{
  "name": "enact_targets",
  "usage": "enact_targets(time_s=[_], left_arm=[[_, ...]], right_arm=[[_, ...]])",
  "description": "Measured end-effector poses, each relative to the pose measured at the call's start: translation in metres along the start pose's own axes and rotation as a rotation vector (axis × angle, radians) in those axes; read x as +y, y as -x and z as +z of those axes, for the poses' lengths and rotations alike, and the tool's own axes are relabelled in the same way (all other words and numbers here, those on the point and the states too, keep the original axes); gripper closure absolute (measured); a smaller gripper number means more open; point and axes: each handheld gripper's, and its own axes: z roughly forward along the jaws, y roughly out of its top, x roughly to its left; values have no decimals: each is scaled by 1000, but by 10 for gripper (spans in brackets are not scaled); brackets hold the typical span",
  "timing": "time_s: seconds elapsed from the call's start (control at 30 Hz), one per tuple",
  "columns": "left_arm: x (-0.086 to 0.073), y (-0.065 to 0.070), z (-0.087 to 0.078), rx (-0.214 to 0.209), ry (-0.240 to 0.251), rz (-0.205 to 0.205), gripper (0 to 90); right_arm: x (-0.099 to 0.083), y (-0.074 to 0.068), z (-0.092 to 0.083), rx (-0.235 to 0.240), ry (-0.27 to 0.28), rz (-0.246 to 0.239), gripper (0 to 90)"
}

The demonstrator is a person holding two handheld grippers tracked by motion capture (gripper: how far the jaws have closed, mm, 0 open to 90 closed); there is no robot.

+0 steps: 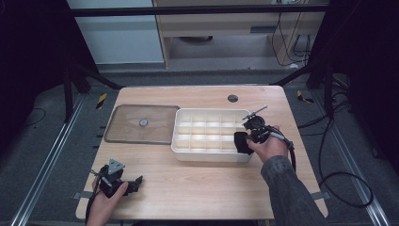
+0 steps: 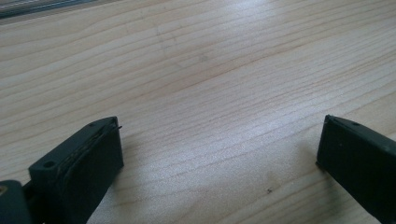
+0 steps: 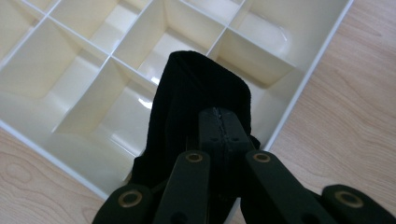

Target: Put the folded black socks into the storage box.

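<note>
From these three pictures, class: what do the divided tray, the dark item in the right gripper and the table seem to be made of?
Divided tray: probably glossy cream plastic; its walls show bright highlights.
Dark item: apparently soft matt black fabric; it folds and gives no shine. The right gripper is shut on it.
Table: pale wood or wood-look laminate; grain lines run across it, which one is unclear.

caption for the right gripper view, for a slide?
Right gripper, fingers shut on a black cloth, holds it over the cream divided tray.
</note>
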Motion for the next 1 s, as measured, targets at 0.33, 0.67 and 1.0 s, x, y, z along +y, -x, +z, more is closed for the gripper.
enact_targets(time_s=[0.33, 0.67, 1.0], left_arm=[[0, 1, 0, -1, -1, -1, 0], [0, 1, 0, -1, -1, 3, 0], [1, 2, 1, -3, 0, 2, 0]], right_arm=[[-12, -1, 12, 13, -15, 4, 900], [-15, -4, 18, -1, -29, -6, 900], [-12, -10, 24, -35, -76, -20, 900]])
